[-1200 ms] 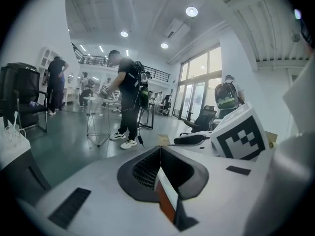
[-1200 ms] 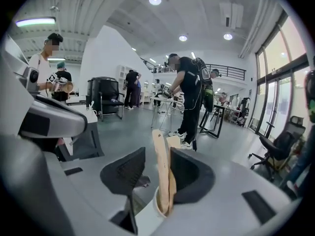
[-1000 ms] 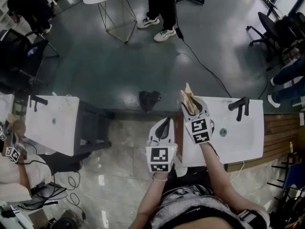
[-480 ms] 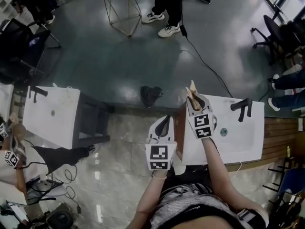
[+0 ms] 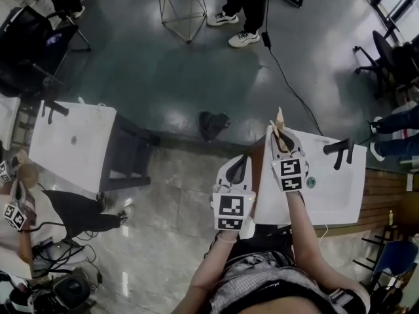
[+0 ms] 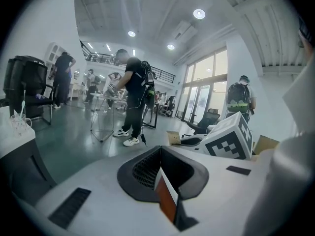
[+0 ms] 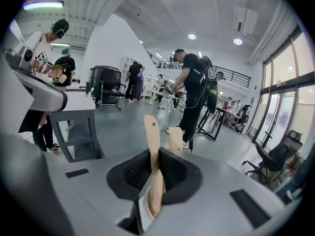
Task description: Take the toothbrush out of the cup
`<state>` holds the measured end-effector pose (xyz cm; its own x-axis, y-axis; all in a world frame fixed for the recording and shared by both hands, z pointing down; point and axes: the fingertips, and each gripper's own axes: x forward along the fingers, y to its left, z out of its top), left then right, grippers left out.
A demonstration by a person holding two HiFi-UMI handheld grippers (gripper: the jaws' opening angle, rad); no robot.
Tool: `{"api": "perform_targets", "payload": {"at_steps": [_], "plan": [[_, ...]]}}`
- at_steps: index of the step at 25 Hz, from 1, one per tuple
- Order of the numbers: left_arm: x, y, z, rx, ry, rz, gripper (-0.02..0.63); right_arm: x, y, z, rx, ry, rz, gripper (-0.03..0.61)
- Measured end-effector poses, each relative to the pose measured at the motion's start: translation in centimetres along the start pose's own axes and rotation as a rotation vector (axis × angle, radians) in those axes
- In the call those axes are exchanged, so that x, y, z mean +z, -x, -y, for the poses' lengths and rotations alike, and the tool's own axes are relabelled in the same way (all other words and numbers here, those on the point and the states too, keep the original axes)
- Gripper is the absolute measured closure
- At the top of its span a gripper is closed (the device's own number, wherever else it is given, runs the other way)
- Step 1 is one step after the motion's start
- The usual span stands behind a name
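Observation:
My right gripper (image 5: 279,124) hovers over the front left corner of a white sink counter (image 5: 330,198). Its two tan fingers (image 7: 151,146) have just been closing; only a narrow gap is left and nothing is between them. To its left, off the counter's side, my left gripper (image 5: 236,169) shows a single thin slab in its dark slot (image 6: 166,193), with no gap and nothing held. In the left gripper view, a clear cup (image 6: 16,126) with a white toothbrush (image 6: 22,110) stands on another white counter at the far left. No cup shows on the counter under my right gripper.
A black faucet (image 5: 340,152) and a drain (image 5: 310,182) sit on the near sink. A second sink counter (image 5: 72,152) stands to the left, with a person (image 5: 23,208) beside it. A wire-legged table (image 5: 183,5), a standing person (image 5: 252,5) and office chairs (image 5: 393,51) lie beyond.
The right gripper's tan fingers have drawn together from a wide spread to a narrow gap. The head view has swung a little; neither hand has visibly moved.

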<state>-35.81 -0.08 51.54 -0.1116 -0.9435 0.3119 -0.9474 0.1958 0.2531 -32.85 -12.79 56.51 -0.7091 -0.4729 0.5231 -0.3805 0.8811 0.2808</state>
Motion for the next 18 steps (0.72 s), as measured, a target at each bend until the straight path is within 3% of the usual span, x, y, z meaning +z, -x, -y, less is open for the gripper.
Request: {"api": "perform_targets", "payload": {"at_steps": [18], "plan": [[0.1,1.1,0.6,-0.032,0.000,0.019,0.609,0.9,2.4,0.6,-0.019,-0.062,0.040,0.494]]}}
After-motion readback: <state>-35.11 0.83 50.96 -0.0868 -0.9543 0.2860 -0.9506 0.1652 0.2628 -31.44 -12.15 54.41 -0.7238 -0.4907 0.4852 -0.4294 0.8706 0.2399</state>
